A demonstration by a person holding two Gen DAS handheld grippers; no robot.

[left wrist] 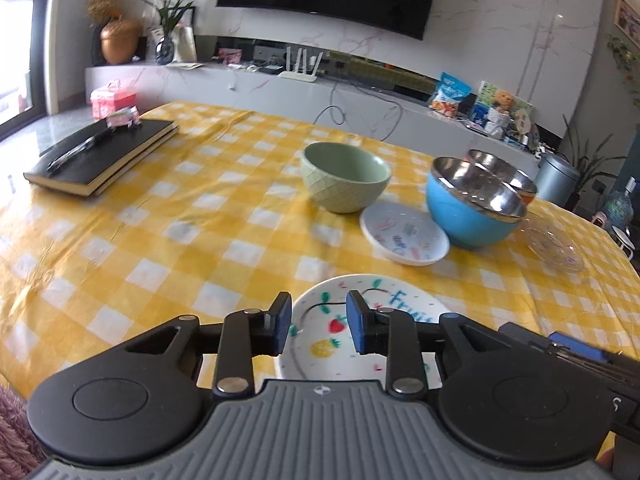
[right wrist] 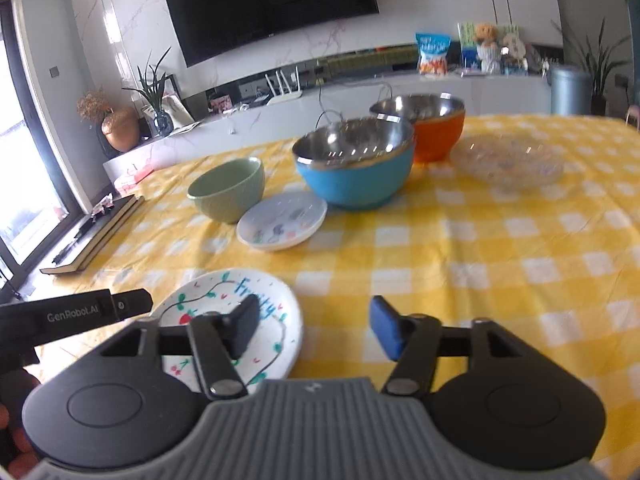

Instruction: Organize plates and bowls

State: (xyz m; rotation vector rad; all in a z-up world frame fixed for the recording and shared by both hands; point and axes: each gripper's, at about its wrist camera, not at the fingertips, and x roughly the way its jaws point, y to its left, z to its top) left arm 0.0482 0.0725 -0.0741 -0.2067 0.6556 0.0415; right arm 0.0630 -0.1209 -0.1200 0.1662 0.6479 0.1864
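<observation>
I find both claws open and empty: the left gripper [left wrist: 318, 326] hangs over the fruit plate [left wrist: 384, 312] at lower centre; the right gripper [right wrist: 316, 330] stands wide beside it; small plate [left wrist: 404, 238], green bowl [left wrist: 346, 176] and blue bowl [left wrist: 472, 204] sit mid-frame on the checked cloth [left wrist: 160, 240].

Fruit plate [left wrist: 362, 334] near edge hidden behind left gripper [left wrist: 319, 328]; orange bowl [left wrist: 527, 196] mostly hidden behind blue bowl [left wrist: 472, 208]; glass plate [right wrist: 508, 160] blurred.
</observation>
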